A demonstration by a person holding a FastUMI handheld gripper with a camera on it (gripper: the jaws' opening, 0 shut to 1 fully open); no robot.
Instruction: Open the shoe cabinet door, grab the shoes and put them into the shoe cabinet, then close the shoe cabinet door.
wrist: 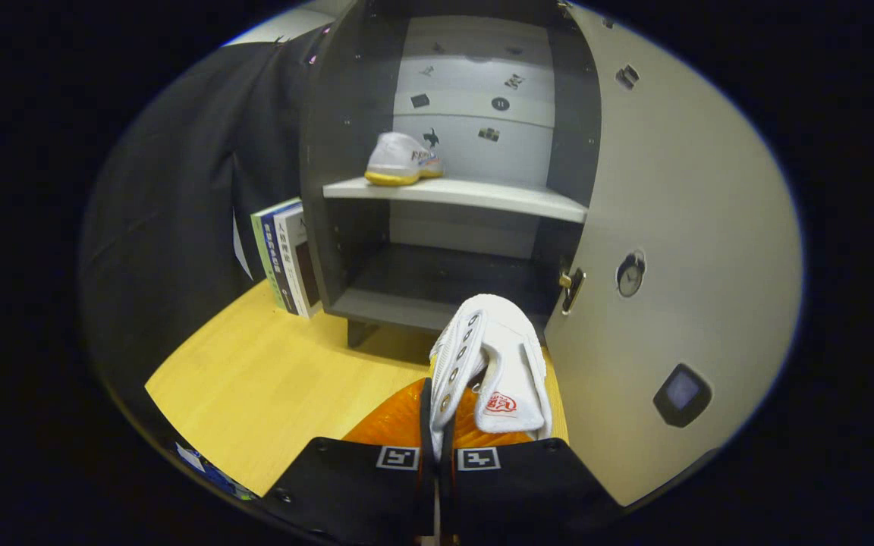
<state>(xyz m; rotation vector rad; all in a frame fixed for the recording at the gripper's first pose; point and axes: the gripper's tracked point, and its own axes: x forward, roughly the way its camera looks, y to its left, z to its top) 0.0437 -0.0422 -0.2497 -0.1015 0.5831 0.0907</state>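
1. Gripper (437,413): fingers drawn nearly together, pinching the eyelet edge of a white shoe (494,364); both pads appear to press on the thin upper, little gap left between them.
2. Held shoe: white, orange sole (399,421) showing low at 9 o'clock of the fingertips; tongue and strap folded over toward 3 o'clock; long axis running roughly from the fingers toward 12 o'clock, far end aimed at the cabinet mouth.
3. Cabinet (346,152): dark carcass, straight ahead at 12 o'clock, beyond the shoe; standing on a light wooden floor (255,379).
4. Door (680,227): swung wide, at 2 to 3 o'clock of the fingers, just beside the held shoe; hinge (571,287) at 1 o'clock.
5. Lower bay (437,280): dark, open, just beyond the shoe at 12 o'clock; judged the nearest place to set it down.
6. Upper shelf (452,193): light board, farther up at 12 o'clock; second shoe (403,159) already on it, toward its 9 o'clock end.
7. Books (289,258): upright against the cabinet's outer side, at 10 o'clock.
8. Key relation: opening lies dead ahead along the shoe's long axis; judged a straight push forward, minding the door edge at 3 o'clock.
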